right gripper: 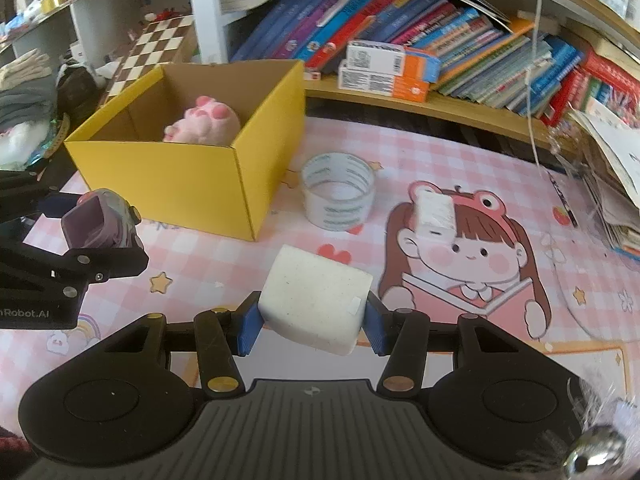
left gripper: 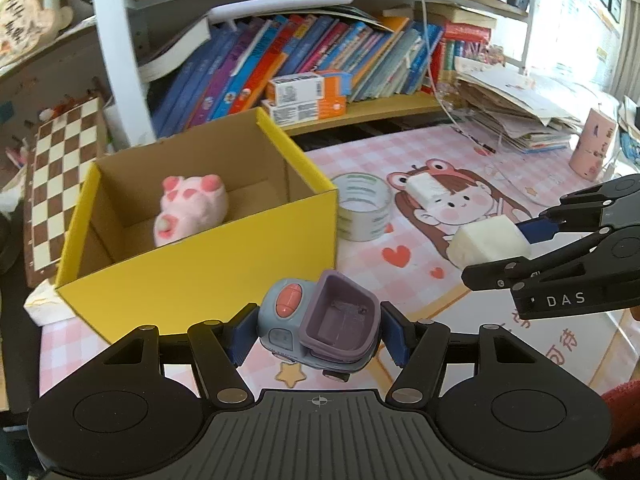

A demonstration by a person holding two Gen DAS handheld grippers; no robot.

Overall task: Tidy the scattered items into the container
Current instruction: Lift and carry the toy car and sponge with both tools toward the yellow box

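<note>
My left gripper (left gripper: 318, 338) is shut on a grey and purple toy truck (left gripper: 320, 324), held just in front of the yellow cardboard box (left gripper: 208, 256). A pink plush toy (left gripper: 190, 208) lies inside the box. My right gripper (right gripper: 314, 322) is shut on a white foam block (right gripper: 314, 304), held above the pink mat to the right of the box (right gripper: 192, 184). A roll of clear tape (right gripper: 338, 194) and a small white block (right gripper: 434, 210) lie on the mat. The toy truck also shows in the right wrist view (right gripper: 100, 220), and the foam block in the left wrist view (left gripper: 486, 244).
A bookshelf with leaning books (left gripper: 304, 56) and two orange-white cartons (right gripper: 384, 70) runs behind the mat. A paper stack (left gripper: 516, 108) and a pink cup (left gripper: 592, 144) stand at the right. A chessboard (left gripper: 60, 184) leans left of the box.
</note>
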